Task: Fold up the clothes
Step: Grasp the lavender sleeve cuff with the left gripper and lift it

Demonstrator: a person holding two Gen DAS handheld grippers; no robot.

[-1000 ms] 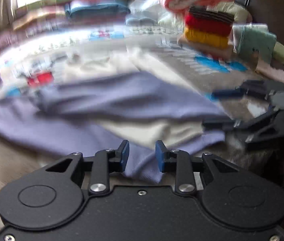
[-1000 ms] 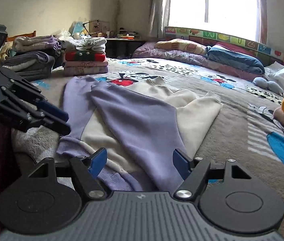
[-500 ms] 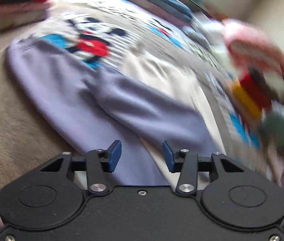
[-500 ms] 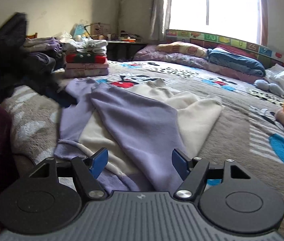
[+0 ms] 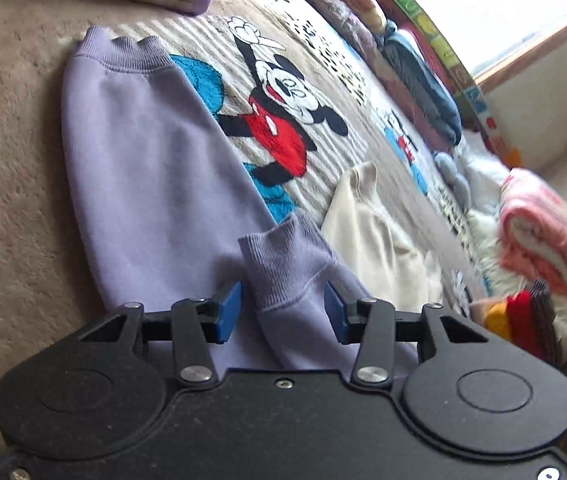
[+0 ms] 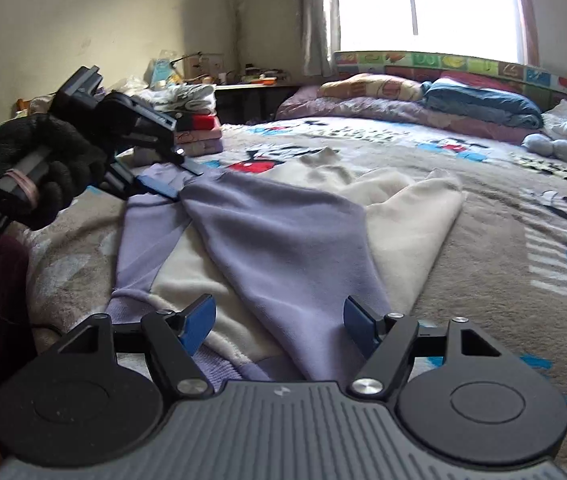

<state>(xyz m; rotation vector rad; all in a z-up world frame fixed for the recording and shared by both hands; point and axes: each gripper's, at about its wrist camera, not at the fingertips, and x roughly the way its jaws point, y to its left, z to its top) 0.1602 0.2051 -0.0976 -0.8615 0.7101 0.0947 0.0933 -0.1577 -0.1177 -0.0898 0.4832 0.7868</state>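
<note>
**Sweatshirt flat on the bed, one sleeve folded across, both tools over it**

We hold a gripper in each hand above a cream and lilac sweatshirt (image 6: 283, 240) spread on the cartoon-mouse blanket (image 6: 503, 240) that covers the bed. In the right wrist view the garment fills the middle of the picture, its long axis running from the hem at 6 o'clock, just under our tool, up toward the neckline at about 12 o'clock. One lilac sleeve (image 6: 279, 248) lies folded diagonally over the cream body, from near 5 o'clock up to its cuff at about 10 o'clock.

Our left gripper (image 5: 282, 312) sits over that cuff (image 5: 287, 272); its blue pads (image 5: 229, 312) stand apart on either side of the ribbed end without pressing it, so the tool is spread, with the cuff between the fingers. In this view the cuff points toward 12 o'clock. The other sleeve (image 5: 143, 184) lies flat beside it toward 10 o'clock, its own ribbed end pointing to 11 o'clock.

In the right wrist view we see a gloved hand (image 6: 43, 172) gripping the left tool at 9 o'clock. Our right gripper (image 6: 279, 326) is spread wide over the hem end, and we cannot tell whether its pads touch the cloth.

Folded clothes (image 6: 199, 128) are stacked at 11 o'clock beyond the sweatshirt.
</note>
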